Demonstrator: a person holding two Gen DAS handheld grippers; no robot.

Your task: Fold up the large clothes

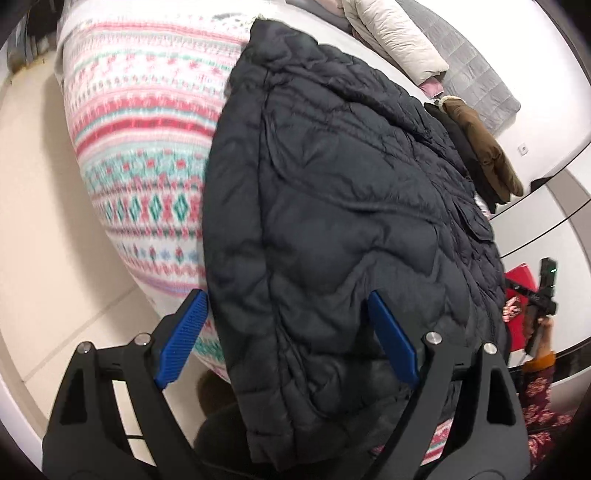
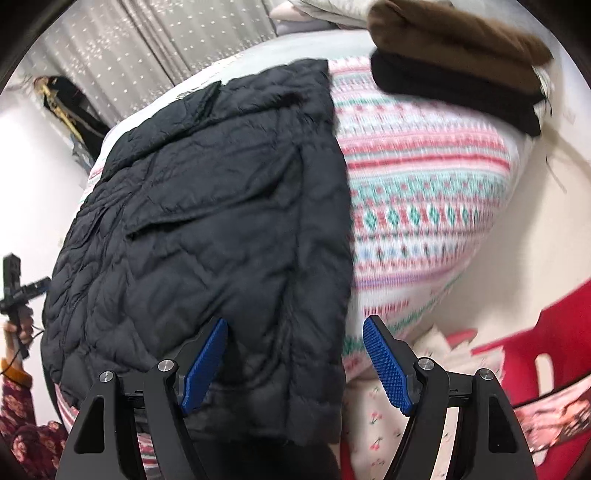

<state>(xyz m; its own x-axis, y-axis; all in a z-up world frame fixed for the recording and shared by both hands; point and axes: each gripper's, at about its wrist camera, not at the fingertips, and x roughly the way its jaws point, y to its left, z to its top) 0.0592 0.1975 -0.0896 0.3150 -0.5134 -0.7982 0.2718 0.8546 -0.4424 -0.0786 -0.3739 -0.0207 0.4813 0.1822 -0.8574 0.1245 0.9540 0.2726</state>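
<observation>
So there's this dark navy quilted puffer jacket lying folded lengthwise on a bed covered with a pink, white and teal fair-isle patterned blanket, with its near end hanging a bit over the edge of the bed. The left gripper sits low at that near end, pointing along the jacket, jaws wide open; one blue ribbed pad is out over the blanket edge and the other is against the puffy fabric, but nothing is pinched. The right gripper is at the same end from the other side, also low and angled up the bed, jaws spread wide, the left pad resting on the jacket's hem area and the right one hanging over the blanket, so it's straddling the jacket's long edge. Further up the bed there's a stack of folded stuff, a brown fuzzy garment on top of a black one, plus a cream puffer coat near the head. A red plastic stool stands off by the right side.
</observation>
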